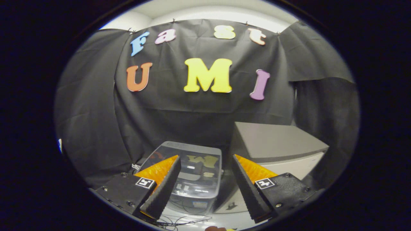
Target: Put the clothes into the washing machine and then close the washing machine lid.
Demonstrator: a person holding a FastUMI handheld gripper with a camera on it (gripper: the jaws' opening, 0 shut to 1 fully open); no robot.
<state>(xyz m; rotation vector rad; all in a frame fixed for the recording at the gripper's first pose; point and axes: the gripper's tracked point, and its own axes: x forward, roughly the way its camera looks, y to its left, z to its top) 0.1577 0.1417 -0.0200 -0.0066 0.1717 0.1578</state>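
Note:
My gripper is open, its two fingers spread wide with nothing between them. Just beyond the fingers, low down, stands a small washing machine with a glossy dark lid that lies flat and shut, mirroring the wall. The left finger overlaps the lid's left side. At the very bottom, below the fingers, a small patch of reddish and yellow stuff peeks in; I cannot tell whether it is clothing.
A grey-topped white cabinet stands right of the machine, behind the right finger. Thin dark cables lie on the pale surface in front of the machine. Black cloth hangs behind and to both sides.

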